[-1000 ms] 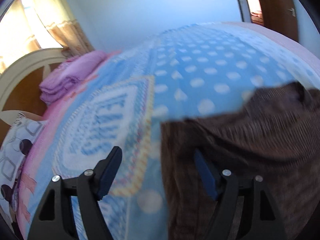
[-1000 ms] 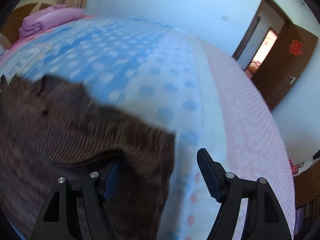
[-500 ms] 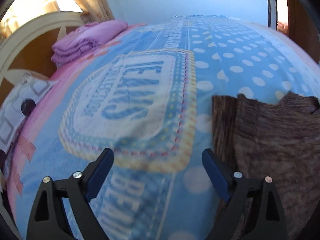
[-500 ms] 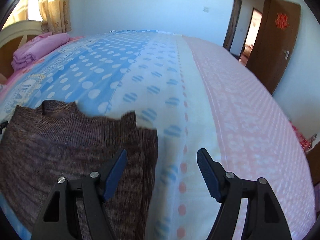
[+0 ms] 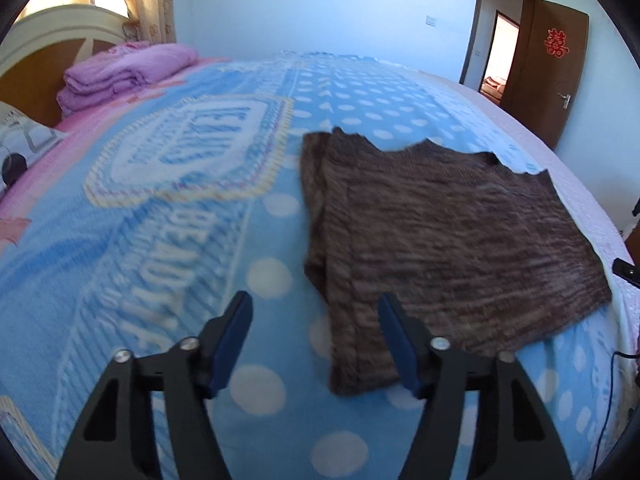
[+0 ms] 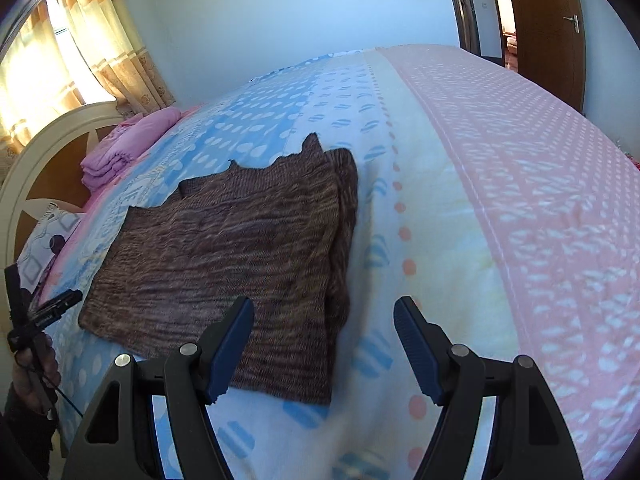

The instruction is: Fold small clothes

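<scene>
A brown knit garment (image 5: 448,232) lies flat on the bed, both side edges folded in. It also shows in the right wrist view (image 6: 240,264). My left gripper (image 5: 316,320) is open and empty, raised above the bed near the garment's near left corner. My right gripper (image 6: 324,324) is open and empty, raised above the garment's near right corner. Neither gripper touches the cloth.
The bed carries a blue dotted blanket (image 5: 160,240) with a pink strip (image 6: 540,200) on the right. Folded purple bedding (image 5: 124,72) lies by the headboard (image 5: 48,40). A patterned pillow (image 5: 16,148) sits at far left. An open brown door (image 5: 556,68) is far right.
Both grippers have let go of the garment's side edges and pulled back and up. The garment now lies flat with its sides folded in.
</scene>
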`<state>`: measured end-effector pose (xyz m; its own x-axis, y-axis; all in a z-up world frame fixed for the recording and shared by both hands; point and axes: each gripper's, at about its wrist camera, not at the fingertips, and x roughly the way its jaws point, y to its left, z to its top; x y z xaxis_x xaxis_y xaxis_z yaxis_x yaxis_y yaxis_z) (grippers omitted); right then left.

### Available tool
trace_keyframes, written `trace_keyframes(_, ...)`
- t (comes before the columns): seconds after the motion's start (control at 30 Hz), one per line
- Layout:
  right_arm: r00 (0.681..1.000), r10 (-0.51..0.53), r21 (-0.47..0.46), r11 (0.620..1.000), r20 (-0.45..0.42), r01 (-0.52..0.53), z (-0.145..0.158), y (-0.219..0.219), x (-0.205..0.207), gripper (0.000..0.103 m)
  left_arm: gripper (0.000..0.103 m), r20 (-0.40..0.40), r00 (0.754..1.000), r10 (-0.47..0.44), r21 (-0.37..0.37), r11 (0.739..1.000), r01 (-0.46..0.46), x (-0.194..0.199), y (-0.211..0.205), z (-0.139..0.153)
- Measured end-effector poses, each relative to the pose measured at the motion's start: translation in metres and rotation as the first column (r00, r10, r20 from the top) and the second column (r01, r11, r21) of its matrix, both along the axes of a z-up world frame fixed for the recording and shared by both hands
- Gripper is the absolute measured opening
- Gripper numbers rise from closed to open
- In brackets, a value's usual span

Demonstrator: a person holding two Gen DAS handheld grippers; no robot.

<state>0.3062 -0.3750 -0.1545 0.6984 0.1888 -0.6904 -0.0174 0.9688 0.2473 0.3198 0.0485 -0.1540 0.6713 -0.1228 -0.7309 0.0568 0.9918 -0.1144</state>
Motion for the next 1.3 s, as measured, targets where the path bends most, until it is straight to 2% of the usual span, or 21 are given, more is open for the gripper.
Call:
trace_keyframes(0.1, 1.0, 0.009, -0.013, 1.0, 0.002, -0.009, -0.004, 0.002, -0.003, 0.073, 0.052, -0.02, 1.0, -0.023, -0.011, 1.0, 0.023, -0.003, -0.006, -0.008)
trace_keyframes(0.17, 1.0, 0.023, -0.014, 1.0, 0.004, -0.023, -0.007, 0.005, -0.004, 0.073, 0.036, -0.019, 0.999, -0.039, -0.006, 0.999, 0.039, -0.007, -0.011, -0.01)
trace_keyframes(0.2, 1.0, 0.028, -0.015, 1.0, 0.005, -0.028, -0.007, 0.006, -0.005, 0.07, 0.031, -0.021, 0.998, -0.053, -0.007, 0.999, 0.053, -0.007, -0.014, -0.012)
trace_keyframes(0.23, 0.999, 0.038, -0.013, 0.999, 0.006, -0.038, -0.007, 0.008, -0.005, 0.068, 0.022, -0.022, 0.998, -0.063, -0.012, 0.998, 0.063, -0.008, -0.016, -0.013)
trace_keyframes(0.37, 0.998, 0.061, -0.012, 0.998, -0.009, -0.061, -0.013, 0.013, -0.003, 0.058, 0.016, -0.027, 0.997, -0.068, -0.019, 0.998, 0.068, -0.008, -0.018, -0.019)
trace_keyframes(0.4, 0.998, 0.068, -0.006, 0.998, -0.019, -0.068, -0.016, 0.015, -0.002, 0.048, 0.013, -0.02, 0.997, -0.072, -0.02, 0.997, 0.072, -0.009, -0.018, -0.018)
trace_keyframes(0.43, 0.997, 0.077, -0.003, 0.997, -0.026, -0.077, -0.018, 0.016, -0.003, 0.043, 0.007, -0.013, 0.997, -0.082, -0.026, 0.996, 0.082, -0.01, -0.017, -0.017)
trace_keyframes(0.47, 0.996, 0.083, -0.005, 0.997, -0.031, -0.083, -0.02, 0.018, -0.003, 0.036, 0.006, -0.007, 0.996, -0.09, -0.031, 0.995, 0.09, -0.011, -0.017, -0.017)
trace_keyframes(0.57, 0.995, 0.098, -0.025, 0.995, -0.037, -0.099, -0.022, 0.024, -0.007, 0.007, 0.004, 0.011, 0.996, -0.09, -0.04, 0.995, 0.09, -0.016, -0.013, -0.014)
trace_keyframes(0.73, 0.994, 0.113, -0.029, 0.993, -0.005, -0.113, -0.009, 0.024, -0.023, 0.006, 0.004, 0.003, 0.996, -0.09, -0.072, 0.993, 0.09, -0.027, -0.007, -0.014)
trace_keyframes(0.93, 0.991, 0.088, -0.025, 0.996, -0.097, -0.091, -0.033, 0.015, -0.015, 0.006, 0.004, -0.009, 0.997, -0.082, -0.063, 0.995, 0.081, -0.027, -0.007, -0.018)
trace_keyframes(1.07, 0.987, 0.096, -0.054, 0.993, -0.127, -0.104, -0.028, 0.021, -0.016, 0.006, 0.005, 0.004, 0.996, -0.09, -0.024, 0.996, 0.09, -0.031, -0.011, -0.018)
trace_keyframes(1.13, 0.988, 0.089, -0.118, 0.988, -0.127, -0.104, -0.022, 0.028, -0.018, 0.009, 0.012, 0.001, 0.997, -0.077, -0.024, 0.997, 0.077, -0.031, -0.008, -0.018)
trace_keyframes(1.23, 0.994, 0.079, -0.188, 0.978, -0.077, -0.093, -0.001, 0.039, -0.017, 0.028, 0.015, 0.018, 0.998, -0.057, -0.019, 0.998, 0.057, -0.033, -0.004, -0.015)
trace_keyframes(1.3, 0.996, 0.091, -0.234, 0.968, -0.021, -0.094, 0.017, 0.052, -0.01, 0.043, 0.023, 0.021, 0.999, -0.04, -0.015, 0.999, 0.04, -0.033, -0.002, -0.015)
